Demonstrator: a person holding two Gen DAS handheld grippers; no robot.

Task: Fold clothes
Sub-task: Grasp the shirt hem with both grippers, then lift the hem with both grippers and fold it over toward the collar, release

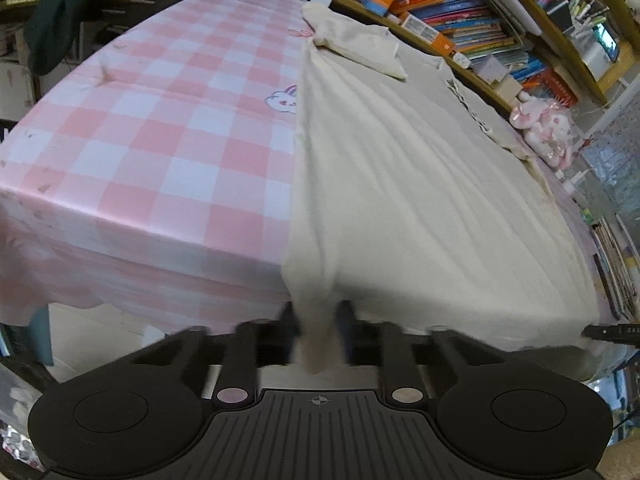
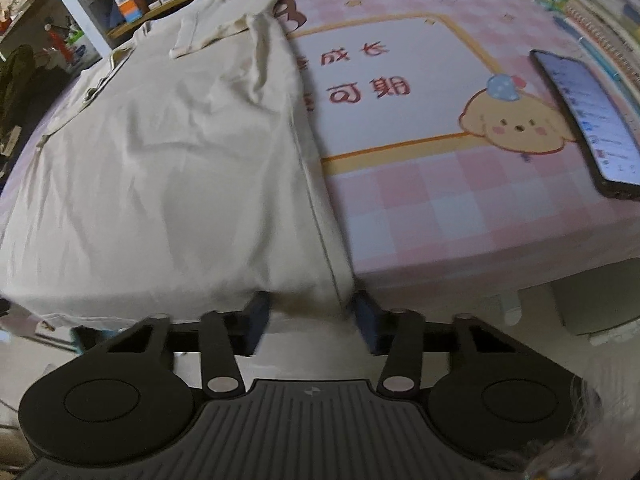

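Observation:
A cream shirt (image 1: 400, 184) lies flat along the table with its hem at the near edge. One sleeve (image 1: 360, 44) is folded onto the body at the far end. My left gripper (image 1: 318, 320) is shut on the shirt's left hem corner, and the pinched cloth hangs bunched between the fingers. In the right wrist view the same shirt (image 2: 180, 180) fills the left half. My right gripper (image 2: 312, 320) stands open at the table edge, with the right hem corner lying between its spread fingers. Its tip (image 1: 612, 332) shows in the left wrist view.
A pink checked tablecloth (image 1: 140, 140) covers the table. A phone (image 2: 584, 116) lies on it to the right of the shirt. A bookshelf (image 1: 440, 12) runs behind the far side, with a pink plush toy (image 1: 544, 128) beside it.

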